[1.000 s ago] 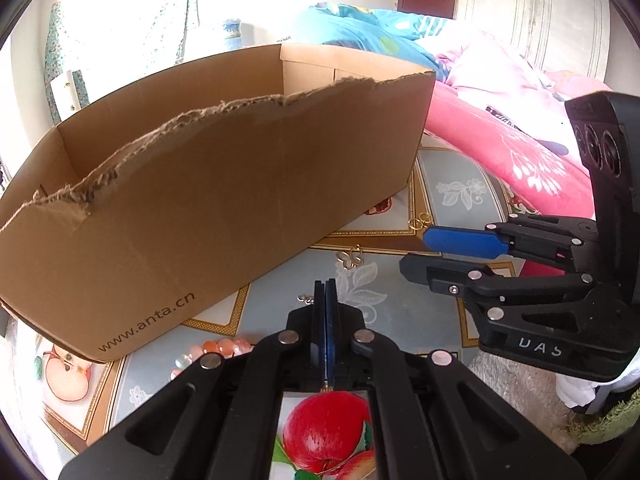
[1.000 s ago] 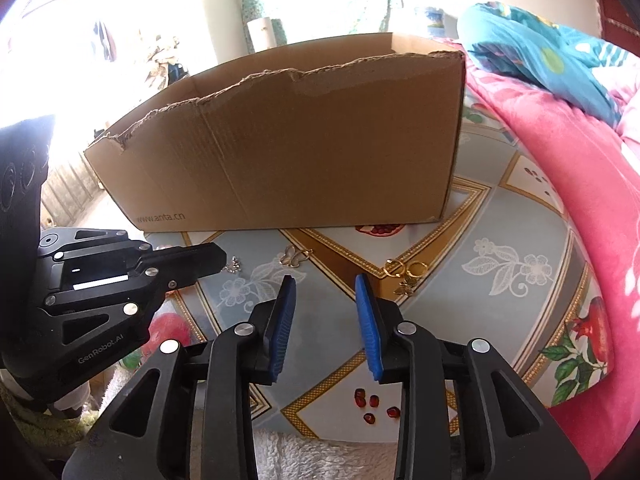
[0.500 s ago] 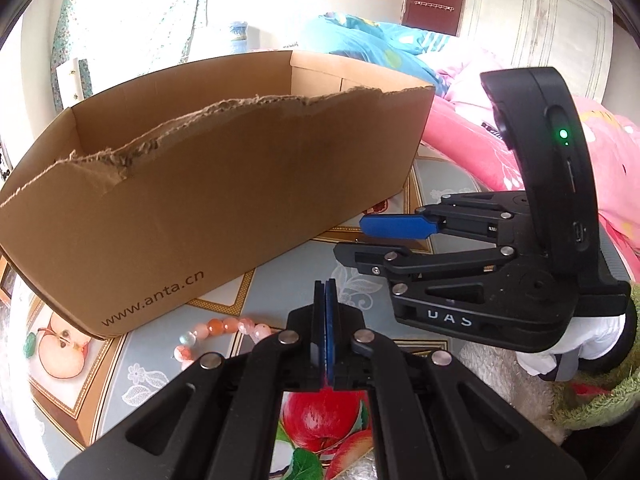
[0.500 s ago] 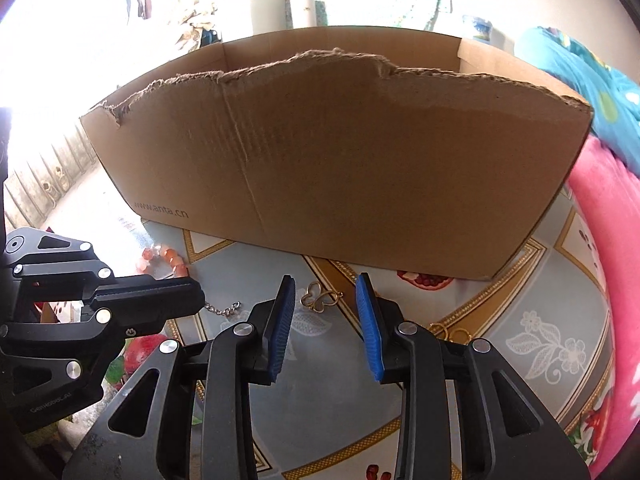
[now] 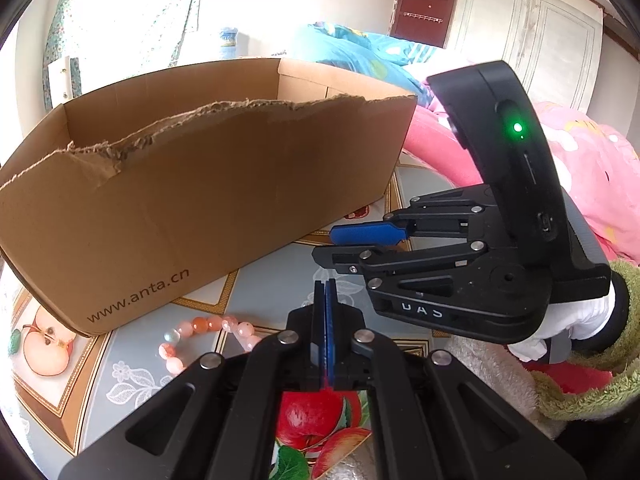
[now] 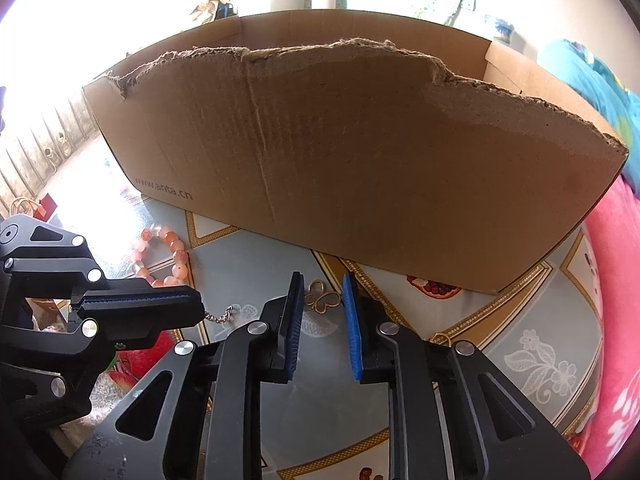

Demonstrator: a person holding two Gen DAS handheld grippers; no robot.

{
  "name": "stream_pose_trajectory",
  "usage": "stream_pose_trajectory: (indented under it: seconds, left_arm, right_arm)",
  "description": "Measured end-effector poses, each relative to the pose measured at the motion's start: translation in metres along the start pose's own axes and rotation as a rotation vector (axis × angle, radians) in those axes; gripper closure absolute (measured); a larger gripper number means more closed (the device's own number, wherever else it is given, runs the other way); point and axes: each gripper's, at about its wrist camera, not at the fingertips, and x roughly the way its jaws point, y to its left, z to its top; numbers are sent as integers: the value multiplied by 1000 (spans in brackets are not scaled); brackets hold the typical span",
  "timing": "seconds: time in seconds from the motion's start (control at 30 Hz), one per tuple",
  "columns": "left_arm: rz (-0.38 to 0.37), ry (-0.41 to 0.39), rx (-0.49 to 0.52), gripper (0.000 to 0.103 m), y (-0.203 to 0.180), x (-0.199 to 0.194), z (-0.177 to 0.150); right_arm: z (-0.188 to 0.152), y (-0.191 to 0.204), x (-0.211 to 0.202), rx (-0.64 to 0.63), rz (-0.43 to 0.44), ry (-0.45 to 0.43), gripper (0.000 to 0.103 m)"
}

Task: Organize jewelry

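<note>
A gold butterfly-shaped piece [image 6: 328, 302] lies on the patterned tablecloth in front of a torn cardboard box [image 6: 360, 160]. My right gripper [image 6: 322, 281] points down at it, jaws closing, with the piece in the gap at the fingertips and the pads clear of it. In the left wrist view, the right gripper [image 5: 332, 246] reaches in from the right. My left gripper [image 5: 324, 286] is shut. A short silver chain [image 6: 218, 314] shows at the tip of the left gripper [image 6: 196, 308]; whether it is pinched I cannot tell. A pink bead bracelet [image 6: 176, 258] lies left of it.
The box [image 5: 200, 200] stands close behind the jewelry, its front wall torn. Gold hoops [image 6: 440, 338] lie right of my right gripper, and small red beads [image 6: 366, 472] sit near the front. Pink bedding [image 6: 616, 280] borders the right. A white-gloved hand [image 5: 572, 320] holds the right gripper.
My right gripper has swung left along the box front, from over the gold hoops to the butterfly piece, and its jaws have narrowed. The left gripper stayed shut and hardly moved.
</note>
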Motion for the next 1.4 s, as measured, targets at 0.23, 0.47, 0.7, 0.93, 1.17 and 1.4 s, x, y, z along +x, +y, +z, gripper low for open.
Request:
stream_pose_trajectory:
  seconds: [0.23, 0.47, 0.7, 0.93, 1.17, 1.4]
  left_arm:
    - [-8, -30, -13, 103, 2, -8, 2]
    - [-12, -36, -1, 103, 1, -7, 2]
    - [-63, -22, -36, 103, 8, -6, 1]
    - [-99, -1, -53, 103, 2, 2, -3]
    - [-110, 11, -52, 103, 2, 13, -1]
    - [-115, -3, -68, 103, 5, 18, -2]
  right_arm:
    - [7, -13, 4, 57, 36, 18, 98]
    - [6, -29, 0, 86, 53, 39, 97]
    - [16, -25, -1, -3, 76, 99, 77]
    - [24, -17, 11, -34, 46, 135, 77]
    - [26, -6, 18, -48, 18, 140, 85]
    - [18, 7, 24, -21, 19, 154, 94]
